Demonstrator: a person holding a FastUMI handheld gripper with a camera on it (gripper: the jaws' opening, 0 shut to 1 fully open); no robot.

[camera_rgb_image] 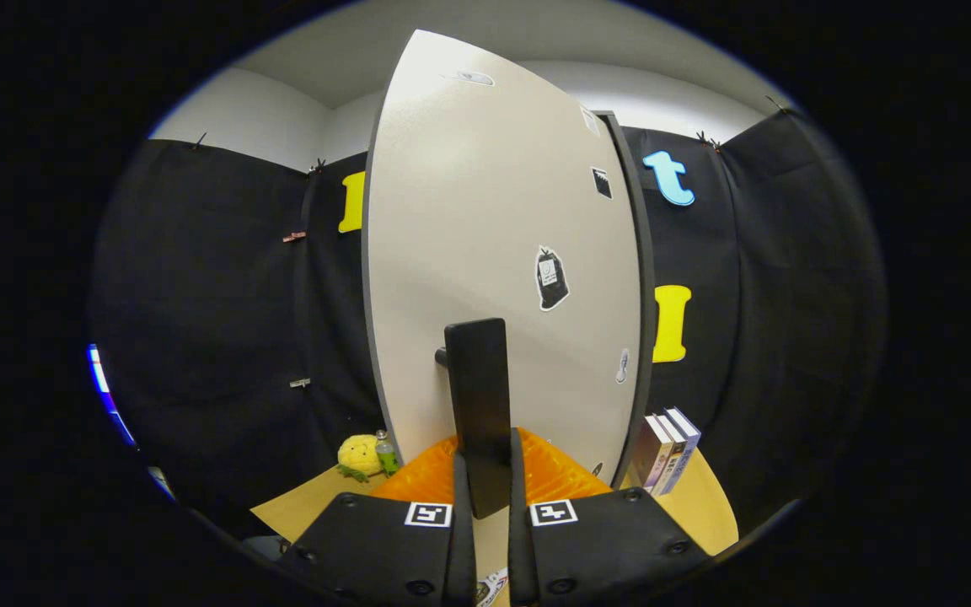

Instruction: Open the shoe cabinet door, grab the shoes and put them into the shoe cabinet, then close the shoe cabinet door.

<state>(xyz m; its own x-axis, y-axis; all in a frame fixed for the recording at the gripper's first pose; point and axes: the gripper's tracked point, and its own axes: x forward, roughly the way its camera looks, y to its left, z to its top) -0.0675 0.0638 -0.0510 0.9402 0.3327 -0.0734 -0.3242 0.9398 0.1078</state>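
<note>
The shoe cabinet door (494,211) is a tall pale panel with a few stickers, standing right in front of me. A dark upright bar handle (477,379) is fixed to it low down on a short peg. My gripper (485,459) is shut on this handle, with the bar's lower end pinched between both fingers. A dark strip (635,295) runs along the door's right edge. I cannot tell how far the door stands open.
A yellow plush toy (359,455) and a small green bottle (386,452) sit on the wooden tabletop (308,506) left of the door. Several books (667,447) stand upright at its right. Black cloth walls close in behind.
</note>
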